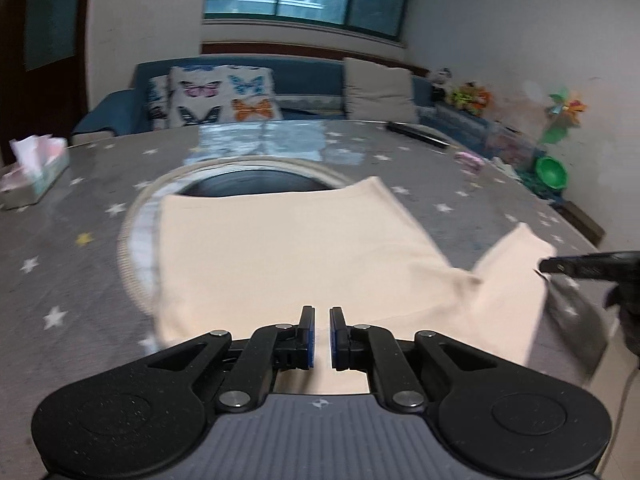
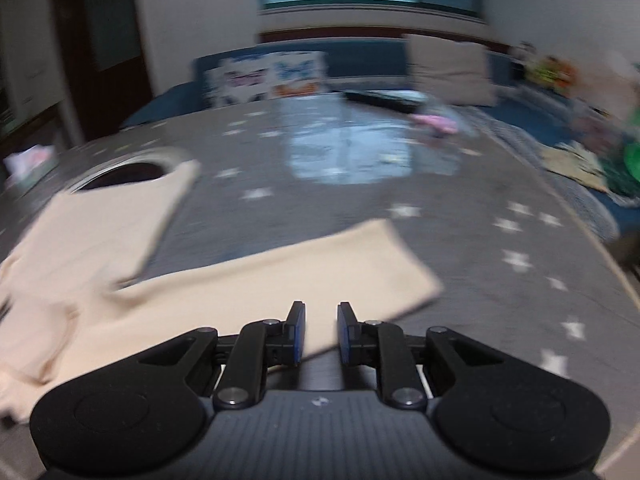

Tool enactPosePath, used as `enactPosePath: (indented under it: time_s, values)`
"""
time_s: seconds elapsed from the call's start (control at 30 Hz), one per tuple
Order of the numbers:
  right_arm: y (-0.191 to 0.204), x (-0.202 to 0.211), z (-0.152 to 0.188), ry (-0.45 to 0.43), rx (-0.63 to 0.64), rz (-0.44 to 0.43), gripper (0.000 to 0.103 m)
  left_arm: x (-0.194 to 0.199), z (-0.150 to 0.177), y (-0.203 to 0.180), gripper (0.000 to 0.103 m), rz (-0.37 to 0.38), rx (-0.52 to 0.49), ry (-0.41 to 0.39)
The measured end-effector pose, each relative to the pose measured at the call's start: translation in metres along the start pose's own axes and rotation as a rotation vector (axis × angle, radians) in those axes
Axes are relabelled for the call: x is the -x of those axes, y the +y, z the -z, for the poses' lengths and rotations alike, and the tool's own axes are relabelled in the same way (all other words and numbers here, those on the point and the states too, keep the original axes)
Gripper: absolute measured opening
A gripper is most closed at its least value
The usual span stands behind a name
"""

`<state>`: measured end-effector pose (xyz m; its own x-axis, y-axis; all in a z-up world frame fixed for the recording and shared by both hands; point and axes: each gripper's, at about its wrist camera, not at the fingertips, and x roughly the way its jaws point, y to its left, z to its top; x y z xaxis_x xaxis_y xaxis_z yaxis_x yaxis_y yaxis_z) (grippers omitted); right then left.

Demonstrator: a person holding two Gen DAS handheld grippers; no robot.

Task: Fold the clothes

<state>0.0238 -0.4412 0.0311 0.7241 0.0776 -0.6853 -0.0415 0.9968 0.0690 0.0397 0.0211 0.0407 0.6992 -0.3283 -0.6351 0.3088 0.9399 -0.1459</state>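
Note:
A cream long-sleeved garment [image 1: 288,252] lies flat on the grey star-patterned table, its body reaching to a round hole in the tabletop. My left gripper [image 1: 322,312] hovers over the garment's near edge, jaws slightly apart with nothing between them. In the right wrist view the garment's sleeve [image 2: 304,276] stretches out to the right, and the body [image 2: 104,224] lies to the left. My right gripper [image 2: 321,306] is open and empty above the sleeve's near edge. It also shows in the left wrist view [image 1: 560,266] beside the sleeve end. The right view is motion-blurred.
A round hole [image 1: 256,184] with a pale rim sits mid-table. A tissue box [image 1: 34,172] stands at the far left, a dark remote [image 1: 418,133] and a pink item [image 1: 470,160] at the far right. A blue sofa [image 1: 304,76] with cushions lies beyond.

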Motion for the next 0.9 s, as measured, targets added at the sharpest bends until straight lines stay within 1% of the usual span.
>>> enactPosePath:
  time_s: [0.07, 0.17, 0.2, 0.23, 0.3, 0.37, 0.4, 0.43, 0.47, 0.57, 0.7, 0.73, 0.9]
  values:
    - [-0.021, -0.004, -0.001, -0.012, -0.036, 0.042, 0.017, -0.004, -0.001, -0.012, 0.008, 0.021, -0.017, 0.007]
    - [-0.038, -0.005, -0.002, -0.029, -0.082, 0.061, 0.020, -0.012, -0.003, -0.030, 0.008, 0.055, -0.044, 0.022]
    - [-0.041, -0.007, -0.002, -0.036, -0.094, 0.065, 0.027, -0.014, -0.003, -0.036, 0.008, 0.065, -0.052, 0.028]
    - [-0.042, -0.010, -0.003, -0.038, -0.099, 0.070, 0.030, -0.017, -0.003, -0.042, 0.008, 0.077, -0.060, 0.034]
    - [-0.045, -0.015, -0.004, -0.041, -0.110, 0.076, 0.030, -0.023, -0.005, -0.053, 0.008, 0.097, -0.078, 0.043]
    - [-0.046, -0.019, -0.003, -0.043, -0.120, 0.057, 0.031, -0.030, -0.006, -0.064, 0.008, 0.116, -0.094, 0.053]
    - [-0.045, -0.021, -0.003, -0.049, -0.116, 0.054, 0.027, -0.033, -0.007, -0.070, 0.008, 0.124, -0.102, 0.058]
    - [-0.044, -0.021, -0.003, -0.054, -0.116, 0.051, 0.013, -0.036, -0.007, -0.075, 0.008, 0.132, -0.110, 0.063]
    - [-0.045, -0.020, -0.003, -0.058, -0.124, 0.044, 0.008, -0.040, -0.008, -0.080, 0.008, 0.140, -0.116, 0.068]
    - [-0.047, -0.012, -0.002, -0.083, -0.143, 0.035, 0.007, -0.053, -0.011, -0.091, 0.008, 0.157, -0.132, 0.082]
    - [-0.055, 0.006, 0.000, -0.123, -0.156, 0.043, 0.005, -0.073, -0.016, -0.099, 0.008, 0.164, -0.127, 0.103]
    - [-0.056, 0.009, 0.001, -0.127, -0.160, 0.043, 0.004, -0.078, -0.017, -0.100, 0.008, 0.165, -0.122, 0.107]
    - [-0.061, 0.017, 0.007, -0.125, -0.174, 0.035, 0.004, -0.095, -0.021, -0.106, 0.008, 0.170, -0.102, 0.118]
